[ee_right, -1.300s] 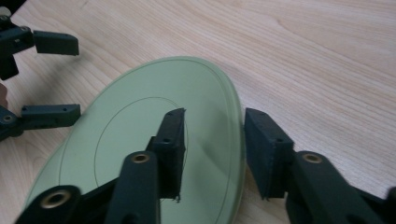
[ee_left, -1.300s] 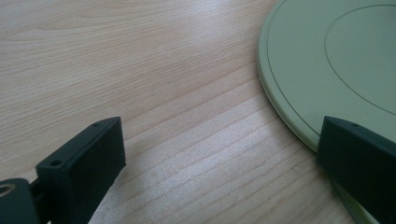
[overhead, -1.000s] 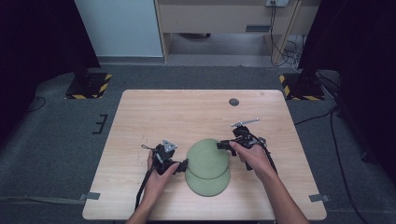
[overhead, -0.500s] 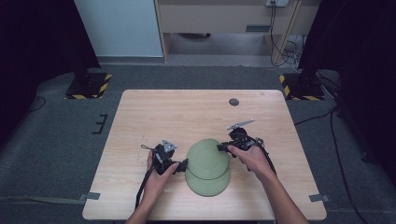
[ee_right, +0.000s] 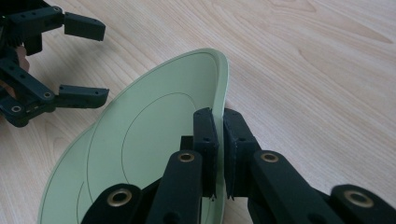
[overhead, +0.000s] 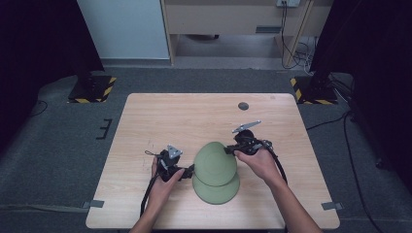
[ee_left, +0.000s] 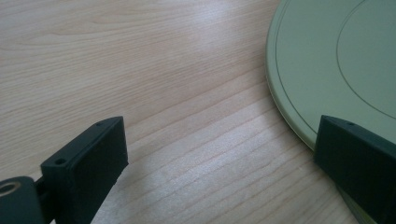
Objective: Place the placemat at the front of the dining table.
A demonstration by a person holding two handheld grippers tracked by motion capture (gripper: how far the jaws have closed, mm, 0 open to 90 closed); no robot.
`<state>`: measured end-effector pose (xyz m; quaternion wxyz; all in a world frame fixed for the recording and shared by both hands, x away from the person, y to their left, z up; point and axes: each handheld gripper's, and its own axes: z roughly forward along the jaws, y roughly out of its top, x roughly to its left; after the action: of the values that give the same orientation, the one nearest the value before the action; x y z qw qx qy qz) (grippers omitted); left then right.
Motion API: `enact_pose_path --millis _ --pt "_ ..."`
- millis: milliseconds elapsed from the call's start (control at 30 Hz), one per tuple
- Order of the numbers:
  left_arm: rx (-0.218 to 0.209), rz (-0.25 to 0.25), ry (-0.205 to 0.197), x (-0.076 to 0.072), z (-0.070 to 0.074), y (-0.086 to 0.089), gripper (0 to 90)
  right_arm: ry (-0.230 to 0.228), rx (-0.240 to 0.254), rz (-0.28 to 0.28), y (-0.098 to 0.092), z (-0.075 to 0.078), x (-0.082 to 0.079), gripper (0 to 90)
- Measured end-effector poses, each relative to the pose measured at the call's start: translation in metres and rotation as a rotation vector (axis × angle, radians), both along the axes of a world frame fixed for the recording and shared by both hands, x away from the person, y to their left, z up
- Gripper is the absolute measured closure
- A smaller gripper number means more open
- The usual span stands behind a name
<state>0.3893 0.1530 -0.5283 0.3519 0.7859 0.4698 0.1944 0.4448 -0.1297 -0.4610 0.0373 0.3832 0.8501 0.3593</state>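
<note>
Two pale green plates lie stacked near the table's front middle. The upper plate (overhead: 215, 163) is tilted, its right rim raised off the lower plate (overhead: 216, 190). My right gripper (overhead: 228, 150) is shut on that raised rim; its jaws have just been closing, and in the right gripper view (ee_right: 219, 126) the pads pinch the upper plate (ee_right: 154, 135) edge. My left gripper (overhead: 190, 170) rests low at the plates' left side, open. In the left gripper view (ee_left: 224, 140) bare wood lies between its jaws, and a green plate (ee_left: 336, 60) sits by the right jaw.
The wooden table (overhead: 170, 116) carries a small dark disc (overhead: 243, 106) near its back edge. The left gripper (ee_right: 86, 60) stands open just beyond the lifted plate in the right gripper view. Black-and-yellow stand bases sit on the floor at both back corners.
My right hand has risen a little with the upper plate's rim, and the plate tilts more steeply. The left gripper has stayed where it was.
</note>
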Motion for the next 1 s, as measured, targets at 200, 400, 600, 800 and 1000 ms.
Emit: enact_pose_path --millis 200,400,600,800,1000 --pt "-0.011 0.009 -0.008 0.000 0.002 0.007 2.4 -0.012 -0.011 0.016 0.006 0.013 0.001 85.6" --pt "-0.011 0.013 -0.009 -0.001 0.003 0.010 2.4 -0.023 -0.031 0.028 0.014 0.025 0.002 85.6" --pt "0.000 0.013 -0.018 -0.002 0.004 0.012 2.4 -0.026 -0.047 0.021 0.017 0.033 0.008 85.7" --pt "-0.005 0.019 -0.017 -0.002 0.005 0.014 2.5 -0.030 -0.037 0.011 0.018 0.043 0.014 85.8" --pt "-0.006 0.015 -0.016 -0.002 0.005 0.014 2.5 -0.038 -0.041 0.003 0.019 0.053 0.018 85.8"
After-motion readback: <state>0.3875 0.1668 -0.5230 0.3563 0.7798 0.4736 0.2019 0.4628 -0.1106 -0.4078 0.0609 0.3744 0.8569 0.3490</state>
